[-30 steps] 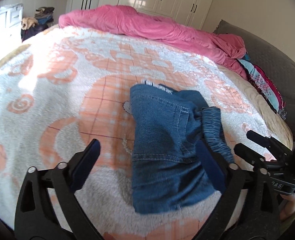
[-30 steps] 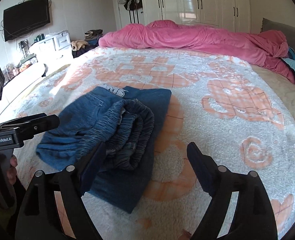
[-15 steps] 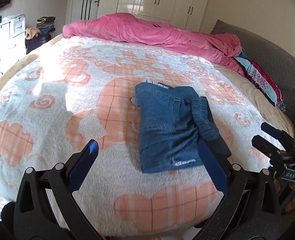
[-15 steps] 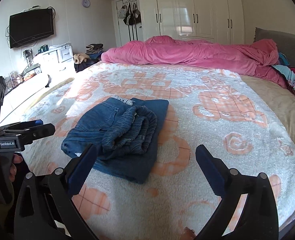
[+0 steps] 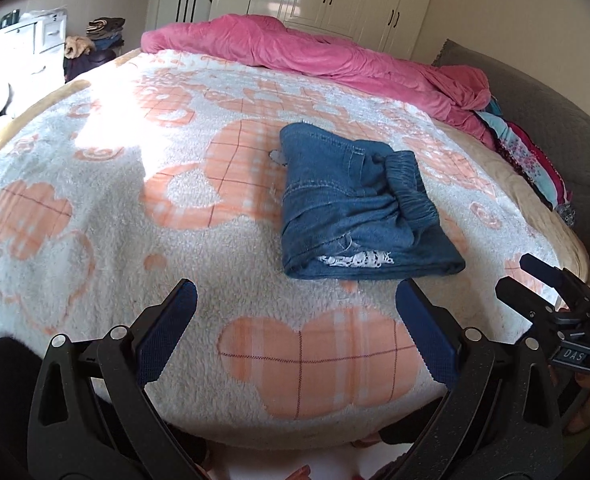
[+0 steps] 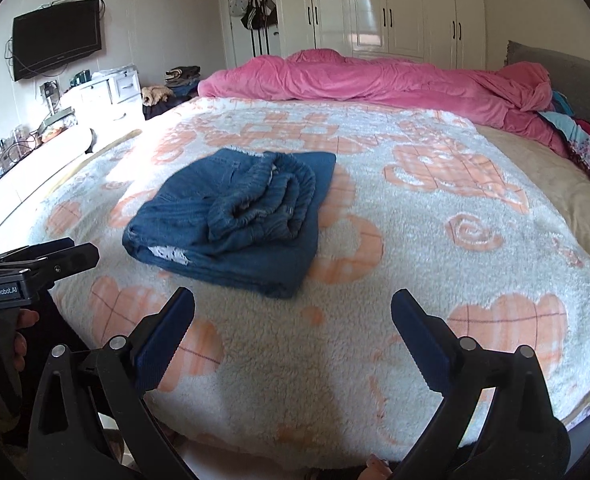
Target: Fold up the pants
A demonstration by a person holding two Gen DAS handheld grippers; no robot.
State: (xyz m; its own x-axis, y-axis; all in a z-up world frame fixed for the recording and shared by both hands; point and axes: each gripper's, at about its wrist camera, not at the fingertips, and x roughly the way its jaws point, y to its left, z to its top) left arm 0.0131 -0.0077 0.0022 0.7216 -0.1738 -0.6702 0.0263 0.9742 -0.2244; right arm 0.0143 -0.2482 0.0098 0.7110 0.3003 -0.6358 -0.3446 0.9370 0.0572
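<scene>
Blue denim pants [image 5: 355,204] lie folded in a compact stack on the white and orange blanket [image 5: 175,220], with the elastic waistband bunched on top. They also show in the right wrist view [image 6: 239,216]. My left gripper [image 5: 295,332] is open and empty, held back over the near edge of the bed, apart from the pants. My right gripper [image 6: 293,336] is open and empty, also back from the pants. The right gripper appears at the right edge of the left wrist view [image 5: 551,300].
A pink duvet [image 6: 375,80] lies heaped along the far side of the bed. A grey headboard [image 5: 555,120] and patterned clothes [image 5: 531,160] are at the right. White wardrobes [image 6: 395,8], a dresser [image 6: 107,92] and a wall TV [image 6: 55,36] stand beyond.
Both grippers have pulled back from the folded pants toward the near edge of the bed. The pants now lie farther away and have not moved.
</scene>
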